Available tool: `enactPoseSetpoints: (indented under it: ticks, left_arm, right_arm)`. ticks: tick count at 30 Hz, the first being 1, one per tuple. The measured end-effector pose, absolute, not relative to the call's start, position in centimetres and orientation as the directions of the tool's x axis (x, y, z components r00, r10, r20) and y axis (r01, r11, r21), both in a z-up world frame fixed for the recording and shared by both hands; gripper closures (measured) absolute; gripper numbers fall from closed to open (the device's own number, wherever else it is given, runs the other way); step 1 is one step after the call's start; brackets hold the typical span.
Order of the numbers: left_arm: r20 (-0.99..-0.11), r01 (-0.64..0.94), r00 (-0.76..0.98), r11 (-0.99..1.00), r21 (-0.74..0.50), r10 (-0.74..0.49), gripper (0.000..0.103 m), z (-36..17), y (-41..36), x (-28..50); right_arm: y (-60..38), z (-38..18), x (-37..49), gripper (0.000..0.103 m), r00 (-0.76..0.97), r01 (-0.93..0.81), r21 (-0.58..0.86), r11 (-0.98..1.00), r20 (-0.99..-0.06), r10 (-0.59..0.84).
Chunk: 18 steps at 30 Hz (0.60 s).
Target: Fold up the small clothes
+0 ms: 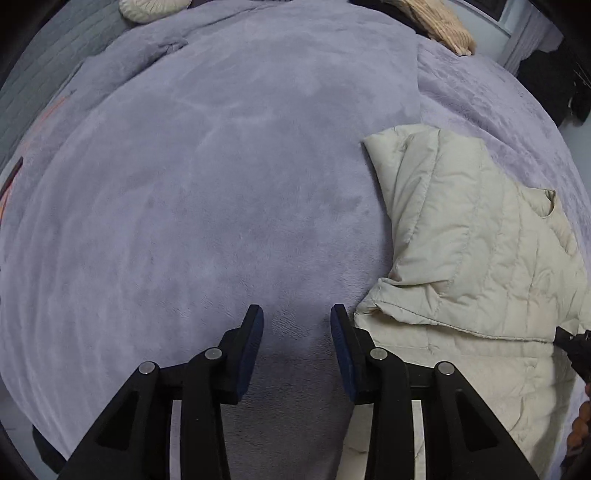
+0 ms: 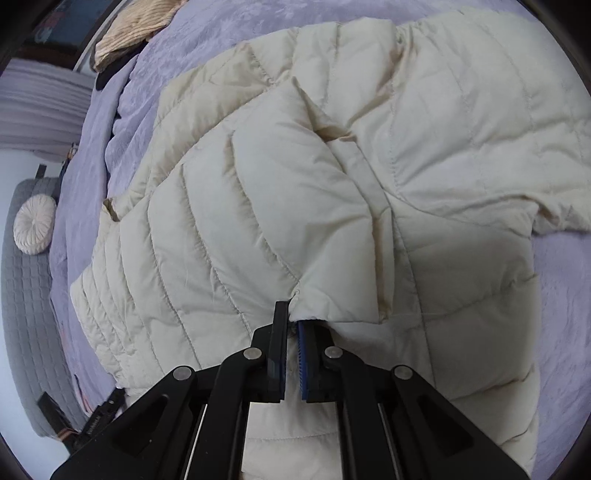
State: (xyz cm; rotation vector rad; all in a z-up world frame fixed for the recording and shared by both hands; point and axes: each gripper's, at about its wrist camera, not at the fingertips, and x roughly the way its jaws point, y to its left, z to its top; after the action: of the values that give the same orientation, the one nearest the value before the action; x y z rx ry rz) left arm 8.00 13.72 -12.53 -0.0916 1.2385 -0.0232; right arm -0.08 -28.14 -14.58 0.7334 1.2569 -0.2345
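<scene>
A cream quilted puffer jacket (image 2: 332, 166) lies on a lavender plush blanket (image 1: 203, 184). In the left wrist view the jacket (image 1: 461, 240) lies at the right, partly folded over itself. My left gripper (image 1: 297, 314) is open and empty, low over bare blanket just left of the jacket's edge. My right gripper (image 2: 295, 314) is shut on the corner of a folded-over jacket flap and holds it over the jacket's body. The tip of the right gripper shows at the right edge of the left wrist view (image 1: 576, 343).
A tan ribbed garment (image 1: 436, 22) lies at the far edge of the blanket, also in the right wrist view (image 2: 129, 29). A round cream cushion (image 2: 35, 229) rests on a grey quilted surface (image 2: 26, 314) beside the blanket. Dark clothes (image 1: 554, 85) hang at the far right.
</scene>
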Motion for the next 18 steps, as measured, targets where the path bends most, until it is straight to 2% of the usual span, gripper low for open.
enactPoseSetpoints:
  ticks: [6, 7, 8, 11, 12, 13, 14, 15, 18]
  left_arm:
    - [-0.899, 0.074, 0.412, 0.989, -0.127, -0.146, 0.064, -8.9, 10.6, 11.6]
    - [-0.894, 0.105, 0.422, 0.988, -0.116, -0.15, 0.059, -8.8, 9.0, 12.5]
    - [-0.893, 0.138, 0.422, 0.985, -0.107, -0.156, 0.05, -9.1, 7.5, 13.2]
    - [-0.926, 0.181, 0.373, 0.983, 0.008, -0.061, 0.05, -12.7, 3.9, 14.9]
    - [-0.942, 0.173, 0.333, 0.985, 0.022, -0.038, 0.05, -14.2, 3.6, 15.2]
    - [-0.954, 0.155, 0.297, 0.988, 0.004, -0.042, 0.05, -15.3, 3.9, 15.3]
    - [-0.959, 0.13, 0.277, 0.991, -0.016, -0.052, 0.05, -15.8, 4.3, 15.3]
    - [-0.959, 0.113, 0.276, 0.993, -0.033, -0.063, 0.05, -15.9, 4.8, 15.2]
    - [-0.958, 0.135, 0.283, 0.991, -0.01, -0.048, 0.05, -15.6, 4.7, 14.8]
  right_arm:
    - [-27.9, -13.7, 0.9, 0.097, 0.308, 0.49, 0.335, 0.805, -0.93, 0.199]
    - [-27.8, -13.6, 1.1, 0.097, 0.307, 0.477, 0.324, 0.817, -0.932, 0.191]
    - [-27.8, -13.4, 1.4, 0.097, 0.307, 0.462, 0.312, 0.83, -0.934, 0.181]
    - [-28.1, -13.5, 1.9, 0.092, 0.265, 0.443, 0.276, 0.853, -0.949, 0.17]
    - [-28.4, -13.4, 1.6, 0.089, 0.252, 0.45, 0.262, 0.854, -0.954, 0.161]
    - [-28.8, -13.1, 1.0, 0.078, 0.243, 0.464, 0.248, 0.85, -0.959, 0.147]
    - [-29.4, -12.6, 0.2, 0.06, 0.24, 0.485, 0.24, 0.841, -0.961, 0.136]
    - [-30.1, -12.0, -0.7, 0.053, 0.248, 0.513, 0.24, 0.824, -0.961, 0.126]
    - [-31.9, -9.3, -2.8, 0.052, 0.322, 0.561, 0.241, 0.792, -0.945, 0.06]
